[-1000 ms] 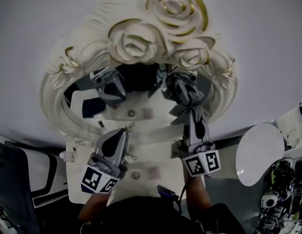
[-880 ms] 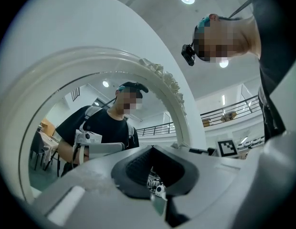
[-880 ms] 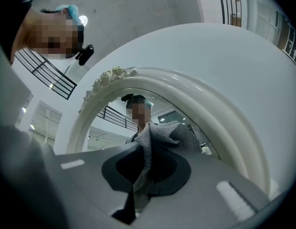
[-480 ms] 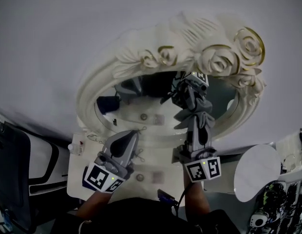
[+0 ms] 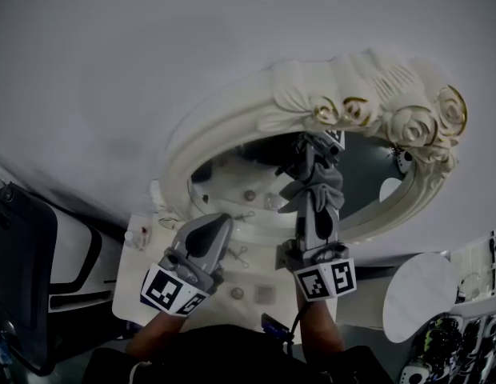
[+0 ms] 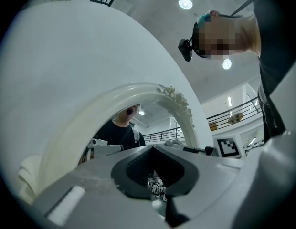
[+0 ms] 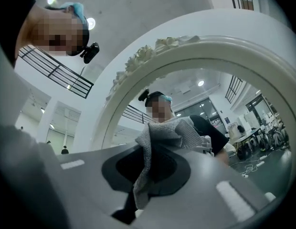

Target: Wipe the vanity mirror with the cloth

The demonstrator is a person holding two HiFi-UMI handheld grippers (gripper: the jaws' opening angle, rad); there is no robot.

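Left claw, clenched on nothing, hangs low and left of centre above the table. At centre, the right claw grips the grey cloth, seemingly pressed to the vanity mirror. Wiping seems under way; next, sweep it across unwiped glass.

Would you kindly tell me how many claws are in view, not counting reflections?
2. The left claw, shut and empty, is low before the mirror; the right claw, higher, holds the cloth to it.
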